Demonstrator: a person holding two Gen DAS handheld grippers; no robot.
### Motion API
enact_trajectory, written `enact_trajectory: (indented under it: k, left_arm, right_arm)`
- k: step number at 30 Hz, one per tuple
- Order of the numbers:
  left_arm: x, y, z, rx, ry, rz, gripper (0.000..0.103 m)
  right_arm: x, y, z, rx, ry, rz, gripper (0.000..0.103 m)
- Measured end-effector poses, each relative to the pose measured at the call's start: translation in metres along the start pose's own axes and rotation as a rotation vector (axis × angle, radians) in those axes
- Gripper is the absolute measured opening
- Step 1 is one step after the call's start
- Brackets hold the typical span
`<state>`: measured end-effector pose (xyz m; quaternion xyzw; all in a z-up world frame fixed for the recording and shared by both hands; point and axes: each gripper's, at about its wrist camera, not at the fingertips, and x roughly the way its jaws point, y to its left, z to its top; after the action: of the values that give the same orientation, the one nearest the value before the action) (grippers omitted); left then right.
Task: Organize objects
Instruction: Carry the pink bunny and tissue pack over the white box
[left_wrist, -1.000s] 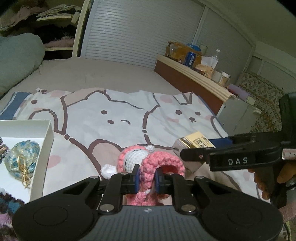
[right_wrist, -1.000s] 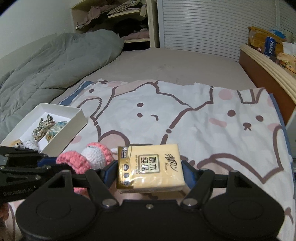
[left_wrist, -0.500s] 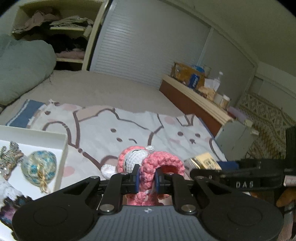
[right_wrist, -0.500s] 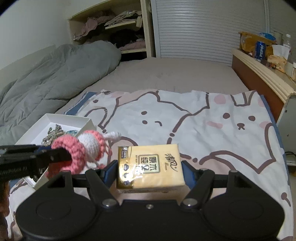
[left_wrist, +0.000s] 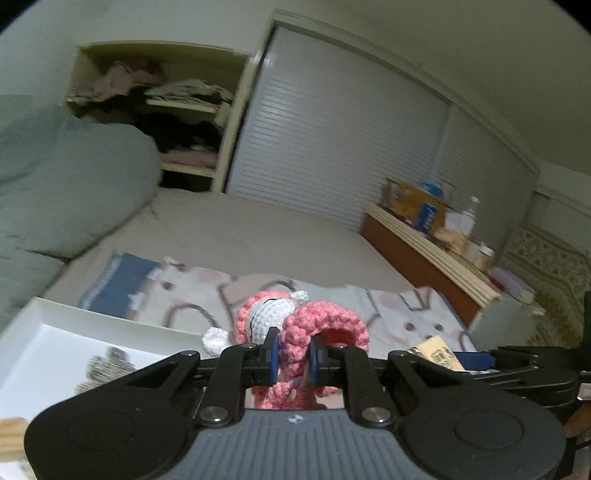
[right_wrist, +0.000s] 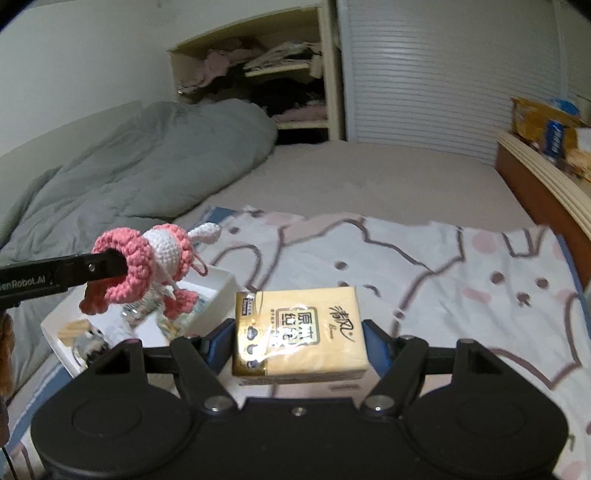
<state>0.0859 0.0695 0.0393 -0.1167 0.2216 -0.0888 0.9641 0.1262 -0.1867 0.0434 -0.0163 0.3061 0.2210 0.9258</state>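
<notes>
Crochet toy (right_wrist: 147, 266): my left gripper (left_wrist: 292, 356) pinches its pink loop, so it hangs in the air above the white box (right_wrist: 221, 284), where I judge it belongs.
Tissue pack (right_wrist: 300, 332): my right gripper (right_wrist: 300, 341) clamps its two sides and carries it level over the printed blanket (right_wrist: 424, 266) on the bed.
Change: a second ago both sat low by the blanket; I have raised them, the toy swinging toward the box.
</notes>
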Motion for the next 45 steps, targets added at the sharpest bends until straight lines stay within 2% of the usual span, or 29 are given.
enact_trajectory:
  k: [12,21,32,39,45]
  left_arm:
    - [-0.031,0.096,0.015,-0.06,-0.065,0.196,0.016]
    - [-0.028,0.142,0.001,-0.022,-0.052,0.348,0.016]
    - [0.011,0.176,-0.039,-0.072,0.091,0.443,0.016]
    - [0.022,0.202,-0.061,-0.143,0.096,0.505,0.016]
    - [0.026,0.212,-0.064,-0.174,0.074,0.513,0.016]
  right_arm:
    - [0.049,0.068,0.025,-0.048,-0.003,0.096,0.073]
    - [0.085,0.11,0.036,-0.062,0.017,0.146,0.073]
    - [0.136,0.158,0.058,-0.058,0.045,0.179,0.073]
    - [0.179,0.193,0.068,-0.053,0.073,0.209,0.073]
    - [0.222,0.22,0.068,-0.019,0.115,0.239,0.073]
